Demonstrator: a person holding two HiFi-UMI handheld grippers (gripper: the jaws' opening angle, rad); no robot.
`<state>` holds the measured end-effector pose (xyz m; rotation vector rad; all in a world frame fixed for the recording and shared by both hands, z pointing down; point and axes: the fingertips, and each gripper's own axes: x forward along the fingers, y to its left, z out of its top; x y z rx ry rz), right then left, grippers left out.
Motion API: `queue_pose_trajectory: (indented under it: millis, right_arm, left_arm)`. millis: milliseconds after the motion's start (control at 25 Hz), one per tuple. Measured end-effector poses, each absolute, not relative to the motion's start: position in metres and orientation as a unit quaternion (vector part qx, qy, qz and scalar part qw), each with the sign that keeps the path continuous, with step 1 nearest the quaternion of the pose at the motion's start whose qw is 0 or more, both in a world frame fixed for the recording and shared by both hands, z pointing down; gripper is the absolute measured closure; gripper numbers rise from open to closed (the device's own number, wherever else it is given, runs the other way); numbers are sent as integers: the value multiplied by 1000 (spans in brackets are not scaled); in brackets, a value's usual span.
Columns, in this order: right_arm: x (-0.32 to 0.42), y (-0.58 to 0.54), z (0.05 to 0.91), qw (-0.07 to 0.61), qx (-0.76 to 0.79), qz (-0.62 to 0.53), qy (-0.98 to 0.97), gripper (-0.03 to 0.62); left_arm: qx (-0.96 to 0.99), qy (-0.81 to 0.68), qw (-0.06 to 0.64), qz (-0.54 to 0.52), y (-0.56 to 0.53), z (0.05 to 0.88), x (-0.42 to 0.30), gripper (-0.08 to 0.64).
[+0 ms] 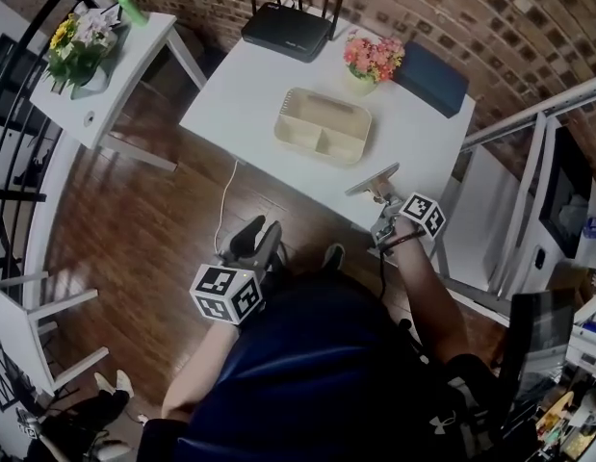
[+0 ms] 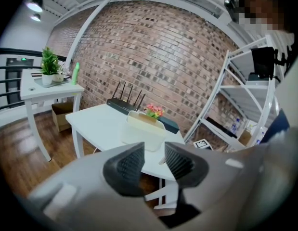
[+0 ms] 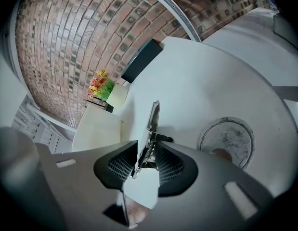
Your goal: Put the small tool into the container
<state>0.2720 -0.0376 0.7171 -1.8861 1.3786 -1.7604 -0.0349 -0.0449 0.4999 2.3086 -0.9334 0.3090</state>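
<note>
A small metal tool [image 1: 373,179] with a spring lies at the front right corner of the white table [image 1: 240,104]. My right gripper [image 1: 382,203] is shut on its near end; in the right gripper view the tool [image 3: 152,124] runs out from between the pads and my right gripper [image 3: 145,162] sits low over the tabletop. The beige divided container [image 1: 363,152] stands mid-table, beyond and left of the tool. My left gripper [image 1: 259,242] hangs below the table's front edge, over the wooden floor. In its own view my left gripper [image 2: 153,160] is open with nothing between the pads, and the container [image 2: 144,129] lies ahead.
A black router [image 1: 288,32], a pot of flowers [image 1: 373,58] and a dark blue box [image 1: 430,77] line the table's far edge. A round cable port [image 3: 226,141] sits right of the tool. A white side table [image 1: 115,75] stands left, a white shelf [image 1: 529,191] right.
</note>
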Motion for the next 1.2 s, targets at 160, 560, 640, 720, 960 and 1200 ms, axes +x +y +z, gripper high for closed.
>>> queue_pose_trajectory:
  millis: [160,560,640,720,960,1200]
  right_arm:
    - [273,-39,716,105,-643,-598,467,499]
    - [268,-43,683,87,-651,-552,513,569]
    - [269,-43,671,88,-657,-533,527,571]
    - [272,-45,657,89,-663,-510,541,572]
    - [274,-55,605,77,-674,-435,592,572]
    - [262,-68,555,62,-669,-366,644,574]
  left_arm:
    - [872,-357,314,116,-47,502,-36,436]
    - [879,-334,318,116,-51,502,-26,442]
    - [882,-328,318,116,-51,503,-23,445]
    - [885,-321,317,117,-52,503,-20,446]
    - [892,-303,313,117,-53,501,-9,449]
    - [896,-296,310,115,-56,499,-2,451]
